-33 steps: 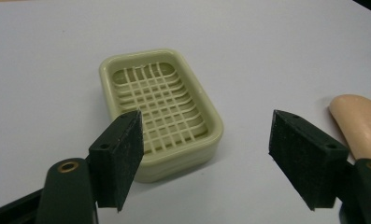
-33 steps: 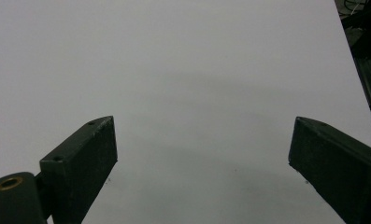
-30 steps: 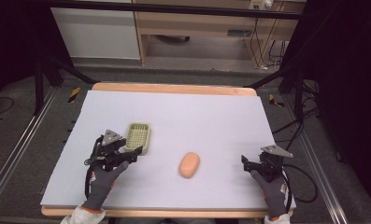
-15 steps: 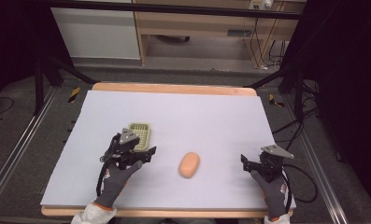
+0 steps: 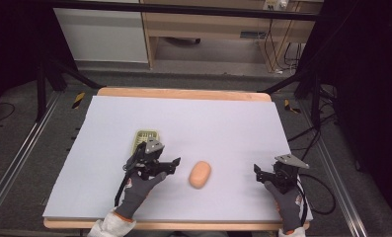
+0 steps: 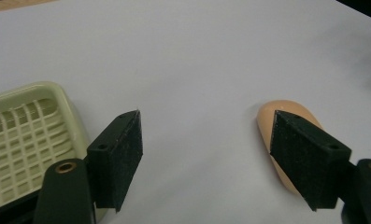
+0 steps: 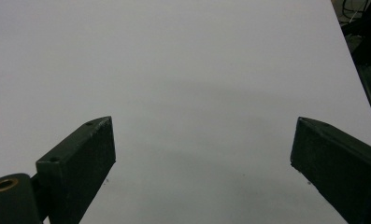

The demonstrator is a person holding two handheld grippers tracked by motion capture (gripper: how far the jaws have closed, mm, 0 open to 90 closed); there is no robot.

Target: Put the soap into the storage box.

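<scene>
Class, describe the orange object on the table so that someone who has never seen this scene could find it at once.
Start at the table with its pale cover. Near the front edge, between the left gripper and right gripper, lies a bun. It is smooth, oval and orange, unlike the pale green slotted tray behind the left gripper.

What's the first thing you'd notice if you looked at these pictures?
The peach-coloured oval lump lying alone near the middle front of the pale table stands out first. Beside it the left gripper points toward it with jaws open, just in front of a small pale green slotted tray. The right gripper waits open at the right edge.
</scene>
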